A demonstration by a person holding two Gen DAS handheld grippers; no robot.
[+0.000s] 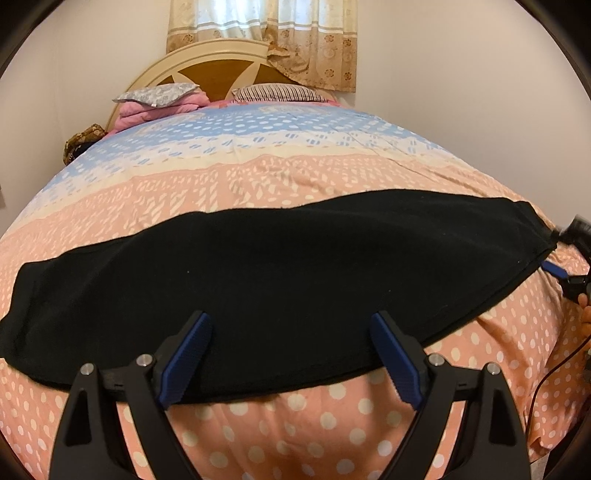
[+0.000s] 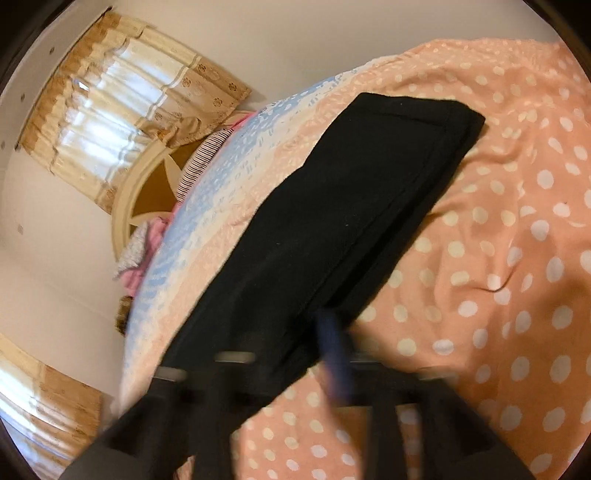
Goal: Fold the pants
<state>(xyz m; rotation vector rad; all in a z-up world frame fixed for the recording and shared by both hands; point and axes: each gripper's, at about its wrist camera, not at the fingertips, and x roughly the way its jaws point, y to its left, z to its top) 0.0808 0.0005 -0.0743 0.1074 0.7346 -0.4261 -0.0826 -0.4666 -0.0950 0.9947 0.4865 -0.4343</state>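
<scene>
Black pants point(image 1: 277, 280) lie flat across the bed, folded lengthwise into one long band. My left gripper point(image 1: 291, 332) is open, its blue pads point(image 1: 188, 362) wide apart, over the near edge of the pants at their middle. In the left wrist view my right gripper point(image 1: 554, 258) is at the right end of the pants. In the right wrist view the pants point(image 2: 351, 221) stretch away from my right gripper point(image 2: 317, 332), which is motion-blurred; one blue pad point(image 2: 336, 362) sits at the near end, with cloth over the other side.
The bed cover point(image 1: 295, 424) is peach with white dots, blue and cream farther back. Pillows point(image 1: 273, 92) and a pink blanket point(image 1: 147, 110) lie by the headboard point(image 1: 207, 66). A curtain point(image 1: 280, 33) hangs behind. A cable point(image 1: 546, 380) trails at the right.
</scene>
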